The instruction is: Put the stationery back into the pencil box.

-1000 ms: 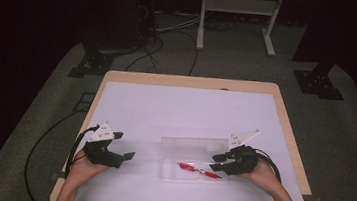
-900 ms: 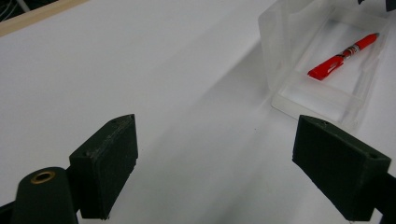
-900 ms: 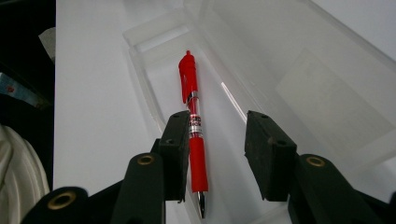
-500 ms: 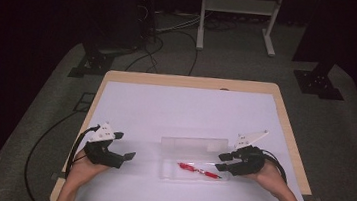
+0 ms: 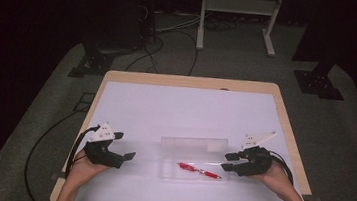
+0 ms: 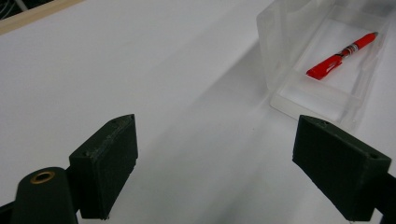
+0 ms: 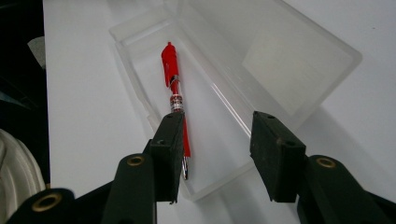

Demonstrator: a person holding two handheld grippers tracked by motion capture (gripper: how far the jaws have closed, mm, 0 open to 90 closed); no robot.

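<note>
A clear plastic pencil box (image 5: 166, 172) lies open near the table's front, its lid (image 5: 194, 145) folded back behind the tray. Inside the tray lies a red pen (image 5: 199, 170). My right gripper (image 5: 227, 161) hovers at the box's right end, open, with nothing between its fingers. In the right gripper view the pen (image 7: 173, 93) runs away from me inside the tray (image 7: 135, 42), its tip hidden behind one jaw of my right gripper (image 7: 217, 130). My left gripper (image 5: 125, 145) is open, a little left of the box. In its own view, the left gripper (image 6: 215, 163) stands wide, with the pen (image 6: 343, 53) and box (image 6: 280, 56) farther off.
A white mat (image 5: 190, 112) covers the wooden table (image 5: 188, 80). Cables trail from both grippers off the front corners. Beyond the table, dark stands (image 5: 319, 80) and cables sit on the grey floor.
My right gripper has drawn back to the right, off the pen's end, and now sits just past the box's right edge. The pen stays in the tray. The left gripper has not moved.
</note>
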